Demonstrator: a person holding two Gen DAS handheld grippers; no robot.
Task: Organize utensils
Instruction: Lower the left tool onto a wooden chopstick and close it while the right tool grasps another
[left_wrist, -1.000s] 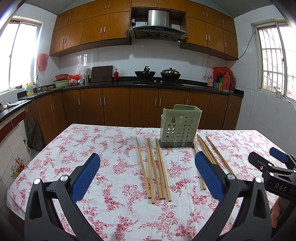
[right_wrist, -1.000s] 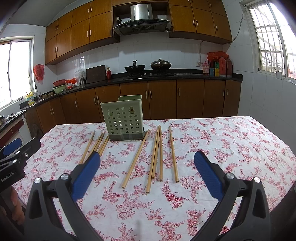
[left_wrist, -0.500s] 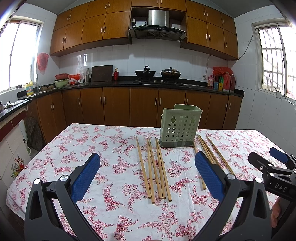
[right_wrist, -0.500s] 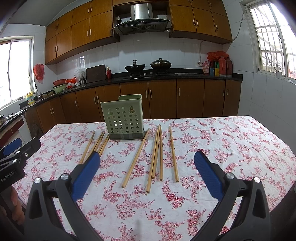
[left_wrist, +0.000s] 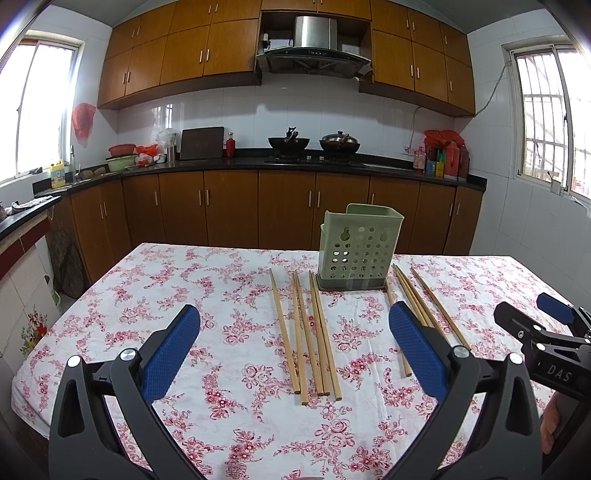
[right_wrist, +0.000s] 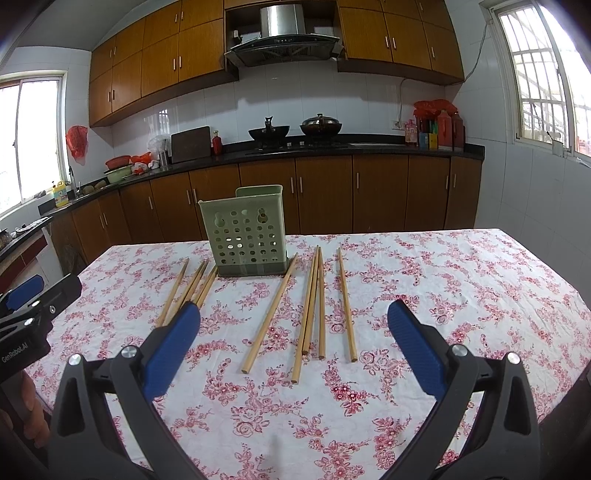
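A pale green perforated utensil holder (left_wrist: 356, 246) (right_wrist: 246, 232) stands upright near the table's far edge. Several wooden chopsticks (left_wrist: 307, 332) lie flat in front of it on its left, and several more chopsticks (right_wrist: 314, 306) lie on its right. My left gripper (left_wrist: 293, 328) hangs open above the near end of the left group, holding nothing. My right gripper (right_wrist: 293, 321) is open too, above the near ends of the right group. Each gripper shows at the edge of the other's view: the right gripper (left_wrist: 546, 325) and the left gripper (right_wrist: 33, 295).
The table wears a white cloth with red flowers (left_wrist: 207, 295). Behind it run brown kitchen cabinets and a black counter (left_wrist: 295, 162) with two woks, bottles and bowls. A person's hand (right_wrist: 29, 410) shows at the lower left of the right wrist view.
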